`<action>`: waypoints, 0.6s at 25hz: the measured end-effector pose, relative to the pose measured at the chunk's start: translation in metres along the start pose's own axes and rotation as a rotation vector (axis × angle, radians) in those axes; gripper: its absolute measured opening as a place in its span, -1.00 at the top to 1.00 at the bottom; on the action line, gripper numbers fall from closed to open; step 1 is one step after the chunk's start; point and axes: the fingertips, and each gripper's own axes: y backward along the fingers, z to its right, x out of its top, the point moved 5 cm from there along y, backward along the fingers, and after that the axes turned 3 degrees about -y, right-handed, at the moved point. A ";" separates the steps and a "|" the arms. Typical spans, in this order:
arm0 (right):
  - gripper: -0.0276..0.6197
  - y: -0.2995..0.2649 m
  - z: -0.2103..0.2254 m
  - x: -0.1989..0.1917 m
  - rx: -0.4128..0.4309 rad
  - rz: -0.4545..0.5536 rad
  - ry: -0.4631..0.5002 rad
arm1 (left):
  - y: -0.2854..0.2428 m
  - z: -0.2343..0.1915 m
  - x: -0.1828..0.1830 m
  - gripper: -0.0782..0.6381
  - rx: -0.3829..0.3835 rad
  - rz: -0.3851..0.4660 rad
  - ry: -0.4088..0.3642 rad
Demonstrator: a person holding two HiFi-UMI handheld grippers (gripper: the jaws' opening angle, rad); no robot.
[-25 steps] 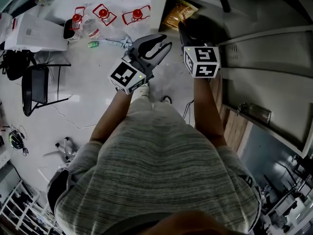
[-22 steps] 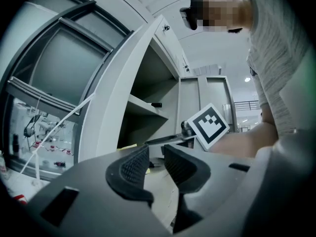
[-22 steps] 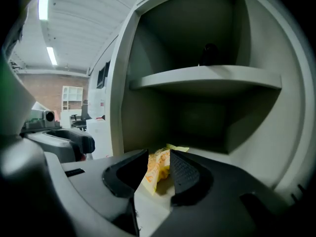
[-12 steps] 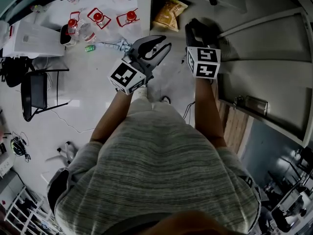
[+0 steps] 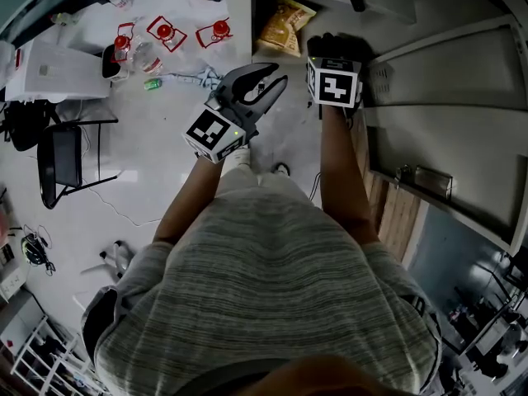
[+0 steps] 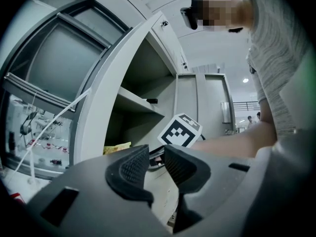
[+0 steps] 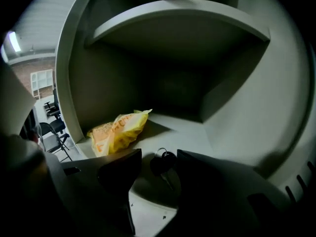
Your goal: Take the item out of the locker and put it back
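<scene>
1. The right tongs (image 7: 157, 158) point down into the open locker (image 7: 74, 83), their tips just above its lower shelf (image 7: 217, 132).
2. Their jaws stand wide apart and have just been opening. They are released and press on nothing.
3. A key (image 7: 163, 163) with a dark fob and a ring lies on the lower shelf, in the gap between the two jaws. As far as the right gripper view shows, it touches neither jaw.
4. A yellow snack bag (image 7: 117, 131) lies on the same shelf, left of the key and near the front edge, apart from the key.
5. An upper shelf (image 7: 177, 9) closes the compartment overhead.
6. The left tongs (image 6: 157, 159) are held level outside the locker, beside its open door (image 6: 113, 83). Their jaws are a little apart with nothing between them, so they are released too.
7. In the left gripper view, the marker cube (image 6: 180, 131) of the right tongs shows just beyond the left jaws, at the locker's mouth. The person's forearm (image 6: 237, 142) runs back from it.
</scene>
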 end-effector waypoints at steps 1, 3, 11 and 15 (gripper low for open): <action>0.24 -0.003 0.001 0.000 -0.003 -0.008 -0.004 | 0.000 -0.002 0.000 0.53 0.000 0.002 0.001; 0.25 -0.007 0.002 0.000 0.002 -0.022 -0.013 | -0.001 -0.005 0.002 0.53 -0.001 0.014 0.000; 0.59 -0.006 0.000 -0.001 0.027 -0.030 0.015 | -0.002 -0.006 -0.001 0.53 -0.008 0.011 0.002; 0.62 -0.003 0.001 -0.001 0.040 0.010 0.005 | -0.002 -0.005 0.001 0.53 -0.009 0.015 -0.001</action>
